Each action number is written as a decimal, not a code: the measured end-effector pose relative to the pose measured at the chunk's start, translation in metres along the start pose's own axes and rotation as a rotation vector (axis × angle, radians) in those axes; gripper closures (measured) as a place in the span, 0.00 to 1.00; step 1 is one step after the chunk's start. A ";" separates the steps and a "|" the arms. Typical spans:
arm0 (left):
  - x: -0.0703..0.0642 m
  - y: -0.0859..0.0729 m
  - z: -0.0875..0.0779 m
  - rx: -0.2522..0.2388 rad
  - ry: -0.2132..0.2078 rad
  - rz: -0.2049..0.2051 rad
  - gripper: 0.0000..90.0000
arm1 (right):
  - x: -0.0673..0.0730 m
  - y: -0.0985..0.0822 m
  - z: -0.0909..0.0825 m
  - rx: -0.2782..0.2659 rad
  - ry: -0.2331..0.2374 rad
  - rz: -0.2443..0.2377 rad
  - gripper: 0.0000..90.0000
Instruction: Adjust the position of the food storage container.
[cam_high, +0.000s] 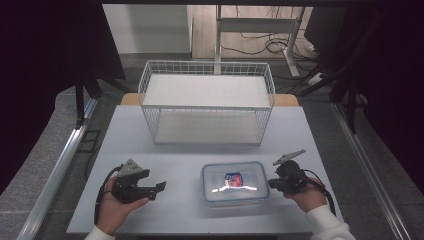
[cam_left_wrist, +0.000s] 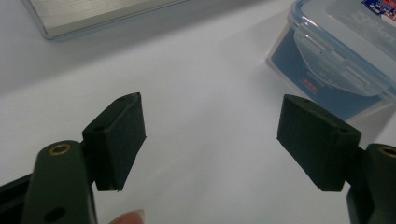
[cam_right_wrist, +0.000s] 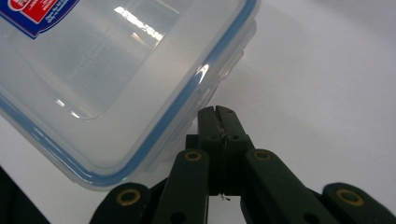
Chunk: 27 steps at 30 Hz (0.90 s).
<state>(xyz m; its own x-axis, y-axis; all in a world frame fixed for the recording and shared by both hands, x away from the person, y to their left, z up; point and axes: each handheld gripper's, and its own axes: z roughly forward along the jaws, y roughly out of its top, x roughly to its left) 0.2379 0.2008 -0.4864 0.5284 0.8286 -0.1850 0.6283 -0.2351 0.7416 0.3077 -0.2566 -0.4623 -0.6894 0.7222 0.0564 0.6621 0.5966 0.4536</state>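
Note:
A clear plastic food container (cam_high: 235, 182) with a blue-sealed lid and a red and blue label sits on the pale table, near the front. My left gripper (cam_high: 156, 190) rests on the table to its left and points toward it. Its jaws are open with nothing between them. In the left gripper view (cam_left_wrist: 210, 135) the container (cam_left_wrist: 341, 60) lies ahead at the upper right, latch flap facing me. My right gripper (cam_high: 272, 183) is at the container's right side with its jaws shut together. In the right gripper view its tips (cam_right_wrist: 217, 116) are right beside the container's (cam_right_wrist: 107, 70) side flap; I cannot tell whether they touch it.
A white wire basket (cam_high: 207, 102) with a flat bottom stands at the back of the table (cam_high: 300, 130). Bare tabletop lies between the basket and the container. Dark frames and metal rails flank the table on both sides.

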 end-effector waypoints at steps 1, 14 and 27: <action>0.001 0.000 0.000 -0.003 0.000 -0.002 0.26 | 0.002 0.001 0.001 -0.001 0.008 -0.003 0.99; 0.003 0.000 -0.001 -0.008 -0.003 -0.015 0.26 | 0.029 0.015 0.014 -0.034 0.070 -0.044 0.99; 0.003 0.000 0.000 -0.004 -0.002 -0.012 0.26 | 0.045 0.032 0.028 -0.068 0.077 -0.083 0.99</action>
<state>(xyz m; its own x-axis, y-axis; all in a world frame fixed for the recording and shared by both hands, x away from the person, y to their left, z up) 0.2393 0.2036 -0.4870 0.5225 0.8300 -0.1951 0.6319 -0.2233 0.7422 0.3067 -0.1953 -0.4698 -0.7631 0.6408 0.0837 0.5825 0.6261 0.5184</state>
